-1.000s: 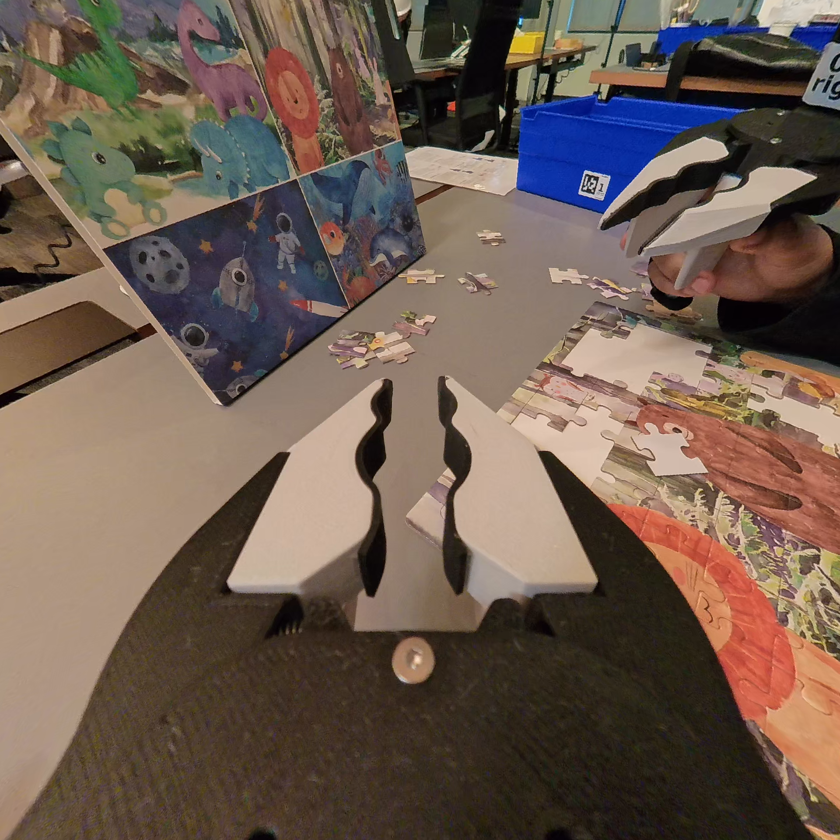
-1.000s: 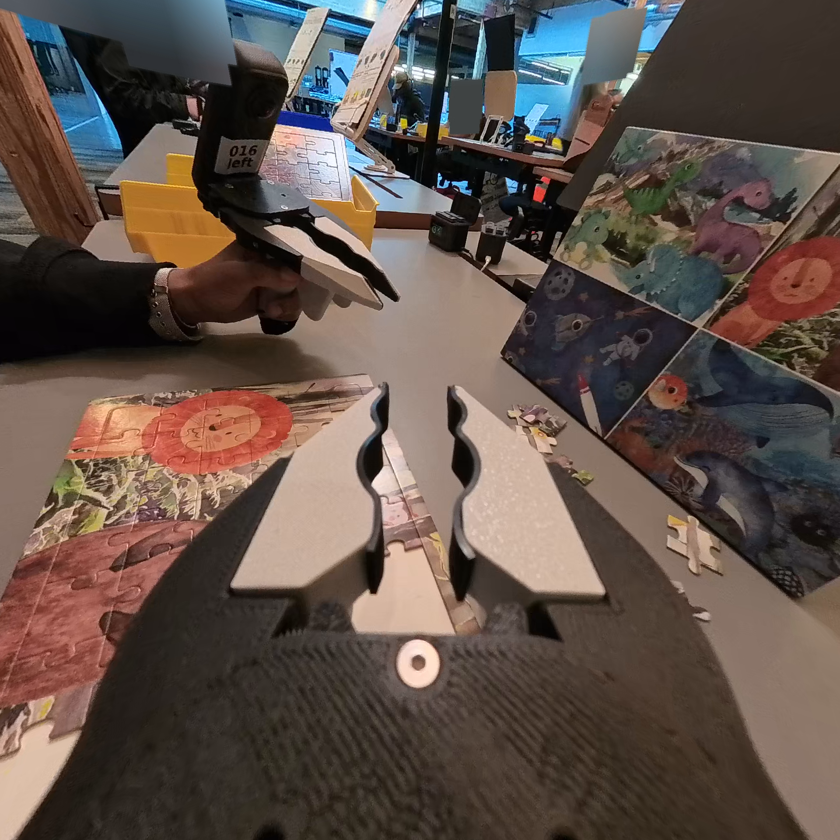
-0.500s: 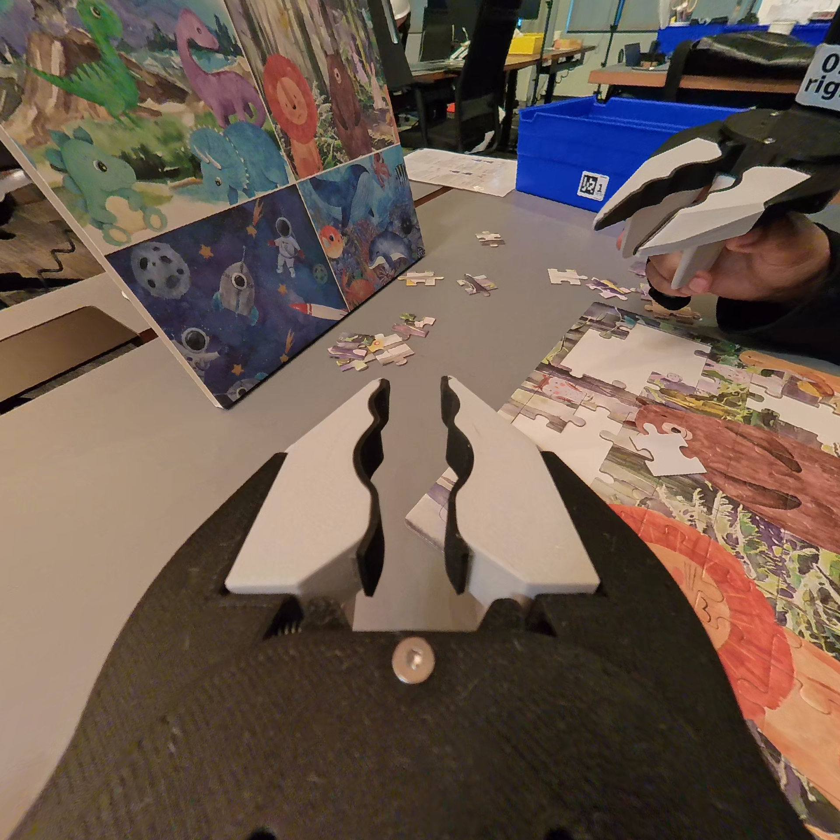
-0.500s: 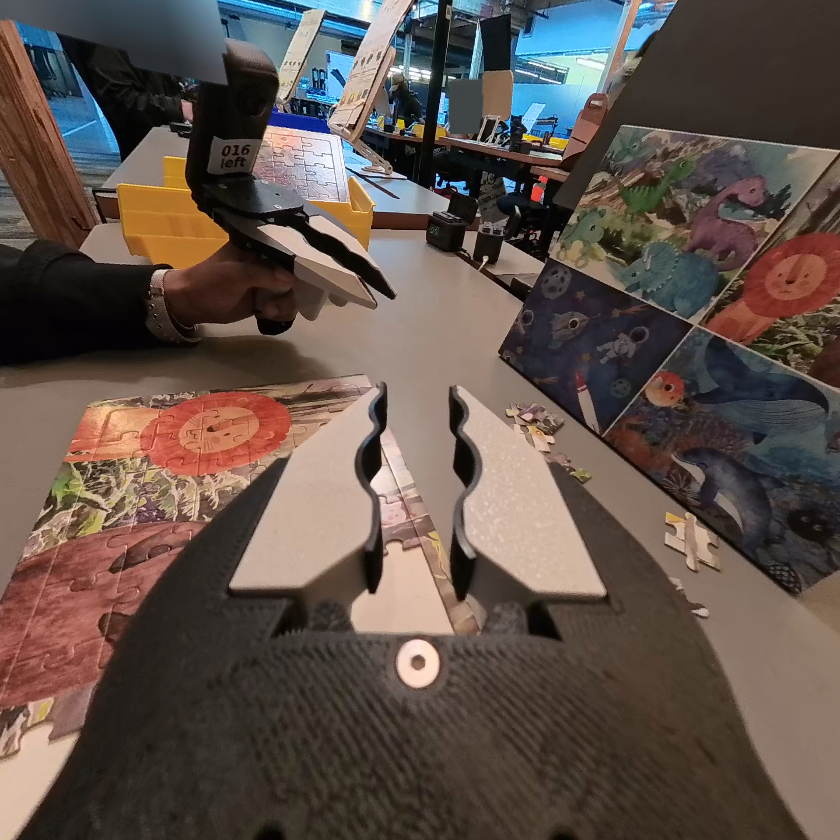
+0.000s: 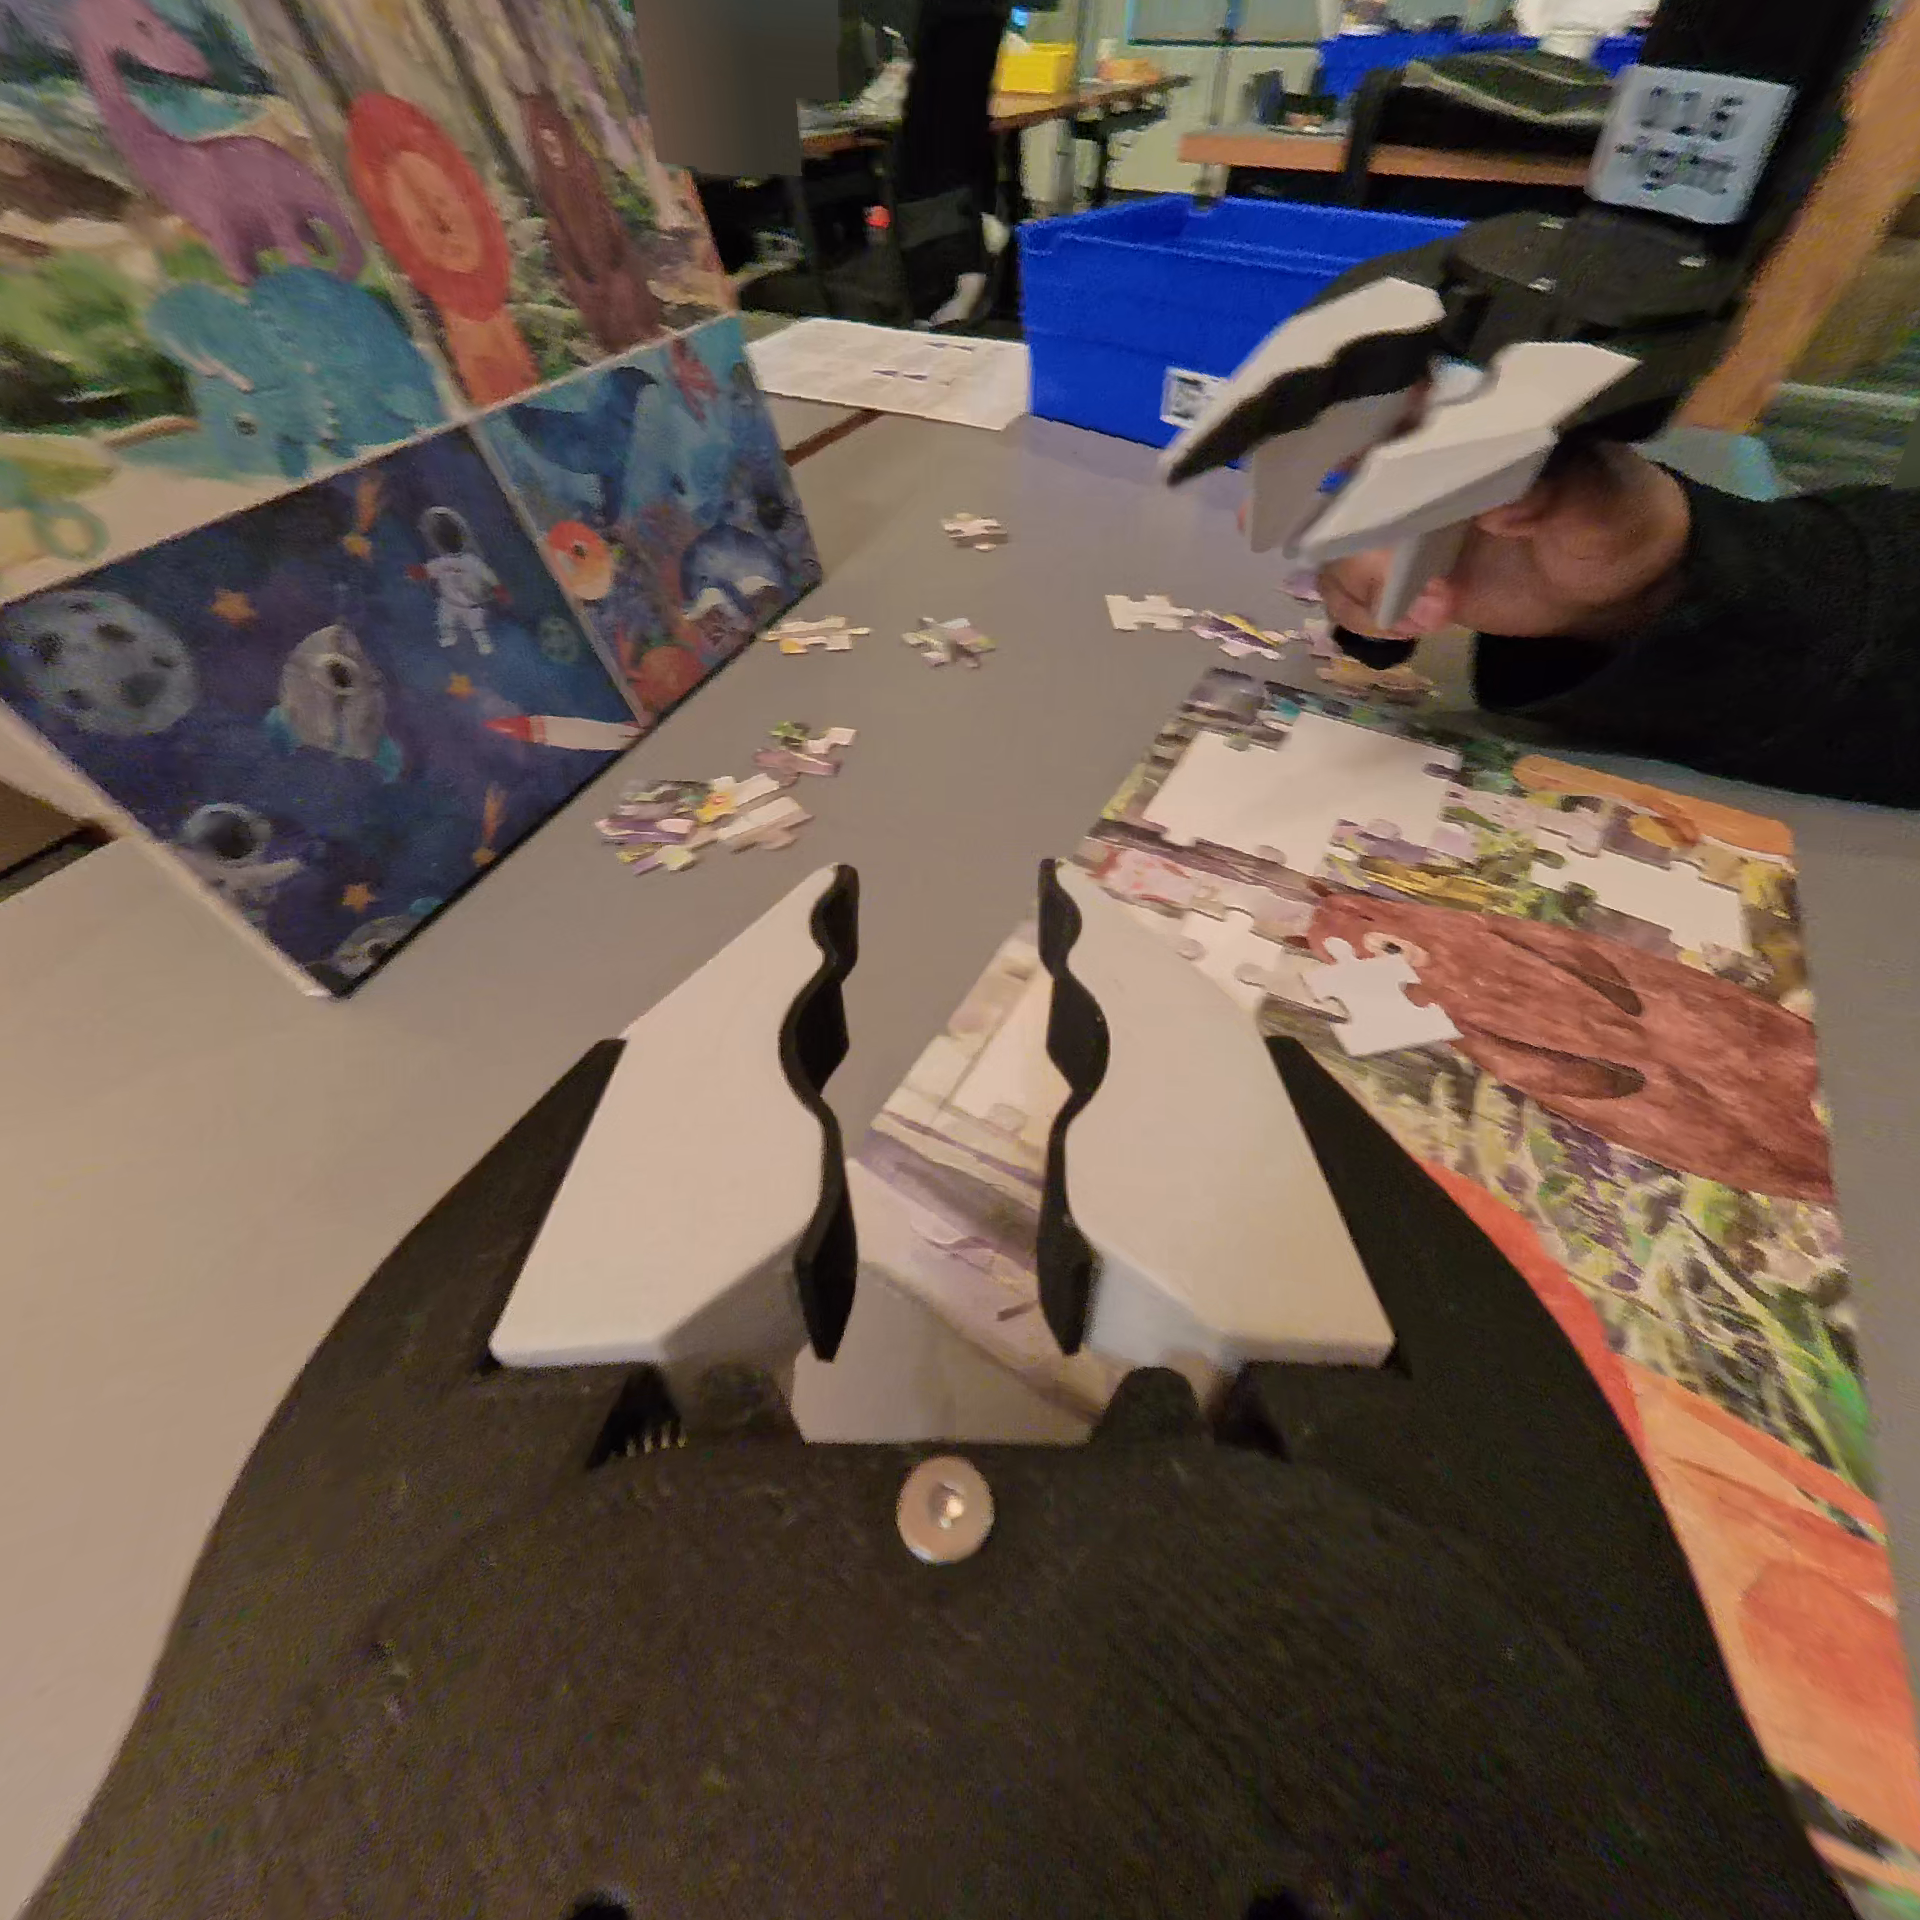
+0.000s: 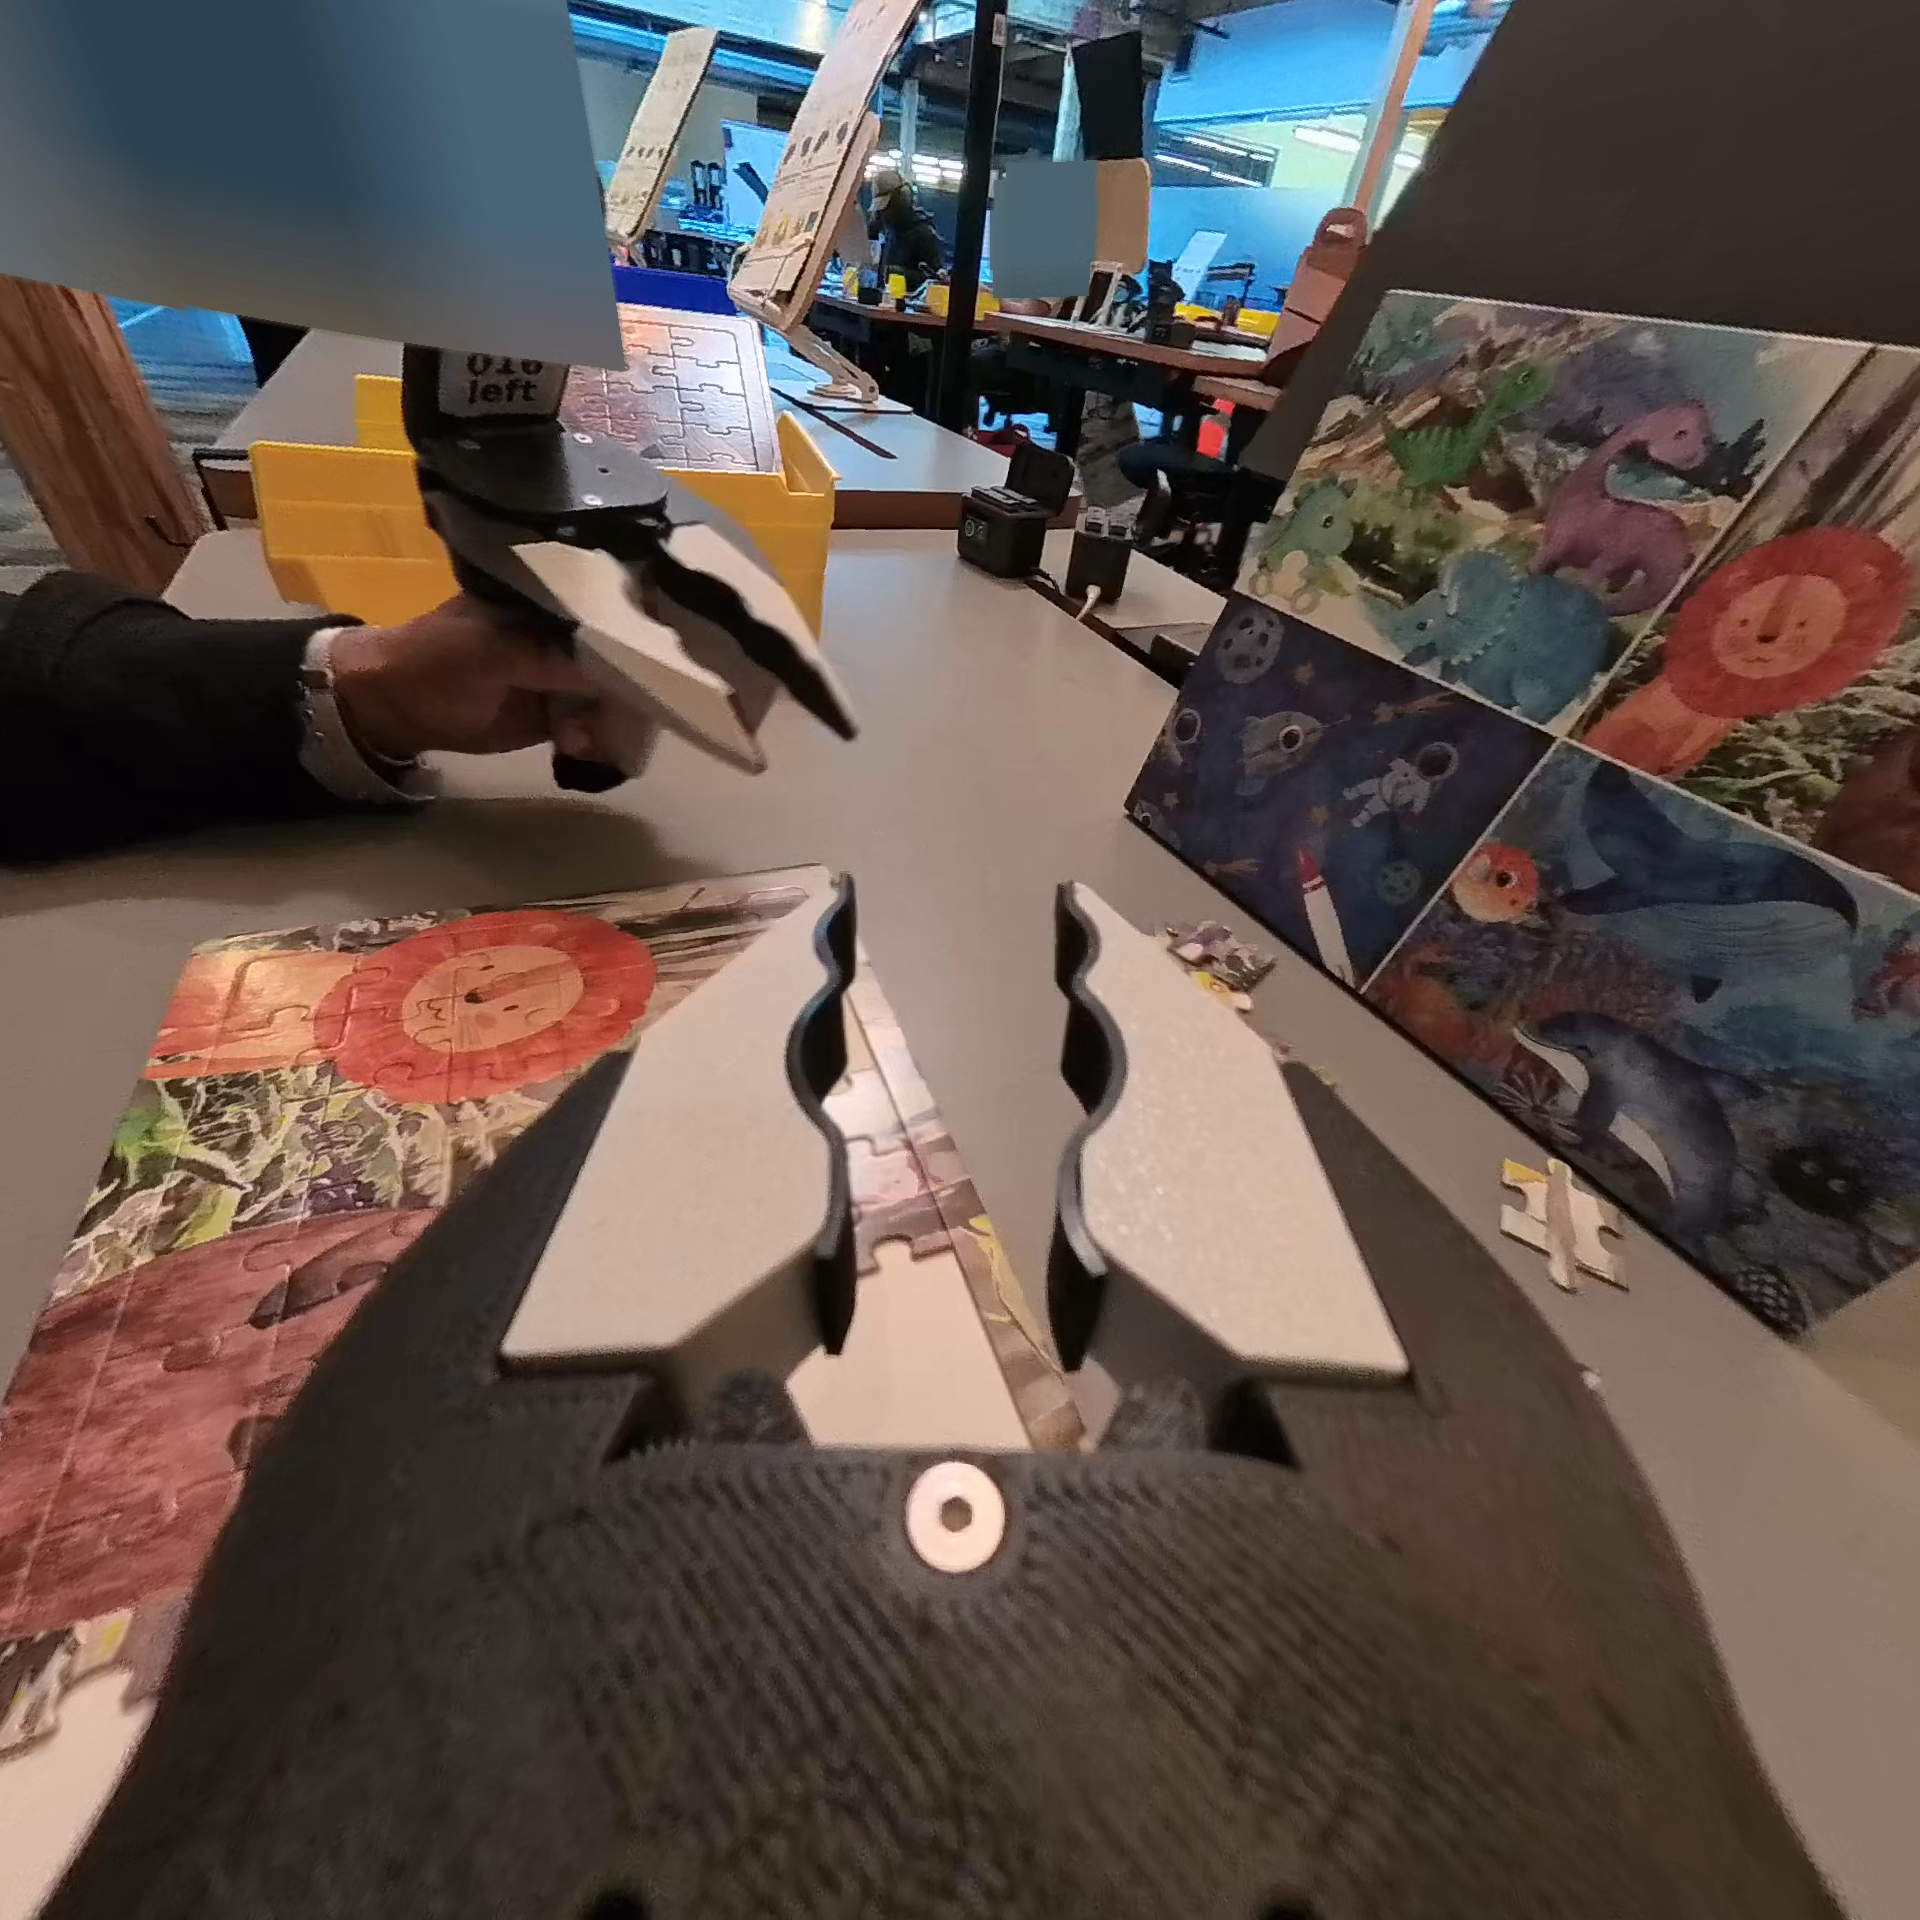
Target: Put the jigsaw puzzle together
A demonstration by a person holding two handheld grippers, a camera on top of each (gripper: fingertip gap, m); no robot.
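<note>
A partly assembled jigsaw puzzle with a lion and a brown bear lies flat on the grey table; it has several white gaps. It also shows in the right wrist view. Loose pieces lie in a small pile and scattered singly beyond it. My left gripper is open and empty over the puzzle's near left corner. My right gripper is open and empty above the puzzle's far edge. Each shows in the other's view, held in a hand: the right, the left.
A slanted picture board with dinosaur, lion, space and sea scenes stands left of the puzzle, also in the right wrist view. One piece lies at its foot. A blue bin and a yellow bin stand at the table's ends. Spacing between my two grippers at the tips: around 12 cm. Left tips and right tips are each some 15 cm from the partly assembled jigsaw puzzle.
Both grippers' jaws have opened a little wider. My left gripper has moved forward over the puzzle's corner. The right gripper has shifted slightly toward the middle of the table.
</note>
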